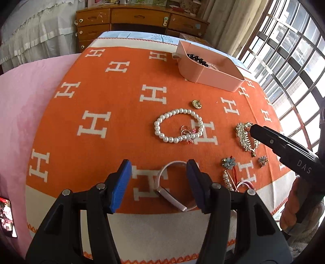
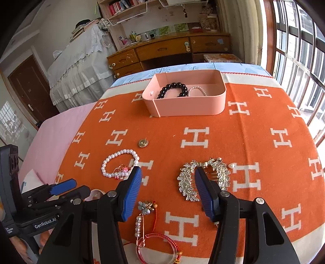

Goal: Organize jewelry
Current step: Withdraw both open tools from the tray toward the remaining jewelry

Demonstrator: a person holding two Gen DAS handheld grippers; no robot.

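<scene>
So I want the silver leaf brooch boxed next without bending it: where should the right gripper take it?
Across the narrow middle of the silver leaf brooch, coming down from above. It lies flat on the orange blanket, curved like a crescent, so its thin sides are probably the only graspable edges. The right gripper is open, already poised over it.

Beyond the gripper's fingertips an orange blanket [image 2: 233, 130] patterned with white H letters covers the surface, with a pink sheet [image 1: 30, 113] to the gripper's left. Far ahead stands a wooden desk [image 2: 168, 50] with drawers, shelves of books [image 2: 119, 7] above it. A white lace-trimmed cover [image 2: 81, 63] drapes furniture ahead to the left, next to a brown door [image 2: 30, 87]. Barred windows [image 2: 300, 50] fill the right side
</scene>
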